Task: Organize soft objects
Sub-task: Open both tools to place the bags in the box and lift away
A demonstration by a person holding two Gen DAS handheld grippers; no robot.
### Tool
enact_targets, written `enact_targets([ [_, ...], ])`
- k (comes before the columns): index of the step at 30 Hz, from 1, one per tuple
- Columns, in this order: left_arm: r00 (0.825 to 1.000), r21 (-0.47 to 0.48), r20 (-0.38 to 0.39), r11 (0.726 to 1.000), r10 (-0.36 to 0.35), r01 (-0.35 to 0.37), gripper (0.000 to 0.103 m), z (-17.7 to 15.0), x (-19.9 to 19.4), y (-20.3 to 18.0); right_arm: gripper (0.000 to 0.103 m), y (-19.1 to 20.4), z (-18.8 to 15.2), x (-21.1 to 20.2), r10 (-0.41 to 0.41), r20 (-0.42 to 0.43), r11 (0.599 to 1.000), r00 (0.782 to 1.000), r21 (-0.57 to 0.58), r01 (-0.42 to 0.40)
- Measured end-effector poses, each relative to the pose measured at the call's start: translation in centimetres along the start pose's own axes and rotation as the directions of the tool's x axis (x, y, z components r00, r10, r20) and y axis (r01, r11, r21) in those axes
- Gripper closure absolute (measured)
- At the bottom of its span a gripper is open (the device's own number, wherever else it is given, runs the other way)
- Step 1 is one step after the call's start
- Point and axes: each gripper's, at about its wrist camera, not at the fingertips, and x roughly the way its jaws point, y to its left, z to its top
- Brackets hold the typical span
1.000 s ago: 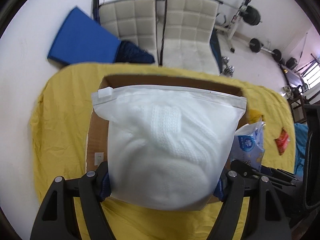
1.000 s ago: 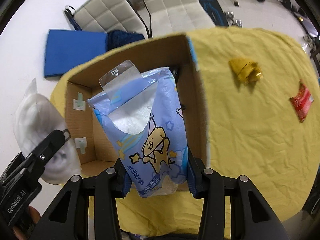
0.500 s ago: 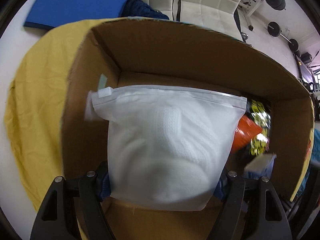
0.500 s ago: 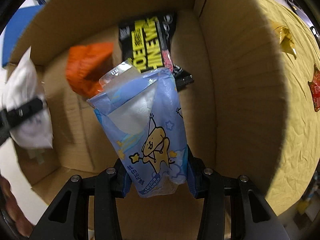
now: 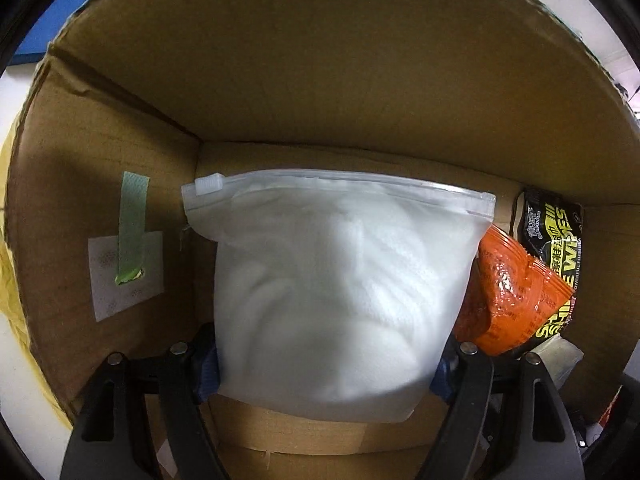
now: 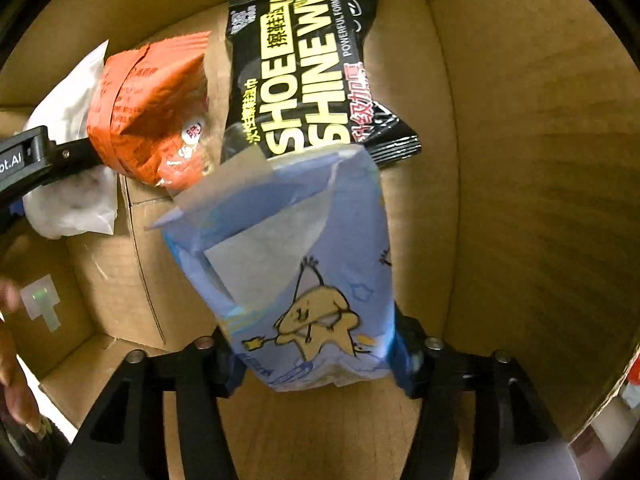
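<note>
My left gripper (image 5: 326, 364) is shut on a clear zip bag with white knitwear (image 5: 336, 296) and holds it deep inside the cardboard box (image 5: 320, 80), near its left corner. My right gripper (image 6: 320, 356) holds a blue tissue pack with a cartoon print (image 6: 304, 272) low inside the same box (image 6: 520, 160); the pack now sits tilted and its jaws look a little wider. The left gripper and the white bag (image 6: 68, 200) show at the left of the right wrist view.
An orange packet (image 5: 508, 296) and a black shoe-wipes pack (image 5: 556, 256) lie on the box floor; both also show in the right wrist view, orange packet (image 6: 148, 112), wipes pack (image 6: 312, 68). Green tape on a white label (image 5: 128, 248) marks the left wall.
Both grippers have gone down from above the box to deep inside it. The blue tissue pack has tilted in the right gripper.
</note>
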Motion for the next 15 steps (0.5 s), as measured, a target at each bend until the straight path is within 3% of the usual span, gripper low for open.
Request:
enact_targets([
  [15,1.0,-0.003,0.012,1.0,0.003,-0.003,0.02,-0.4,-3.1,-0.4,0.018,2.5,-0.8,-4.1,0.0,0.088,0.999,0.996,-0.049,0.004],
])
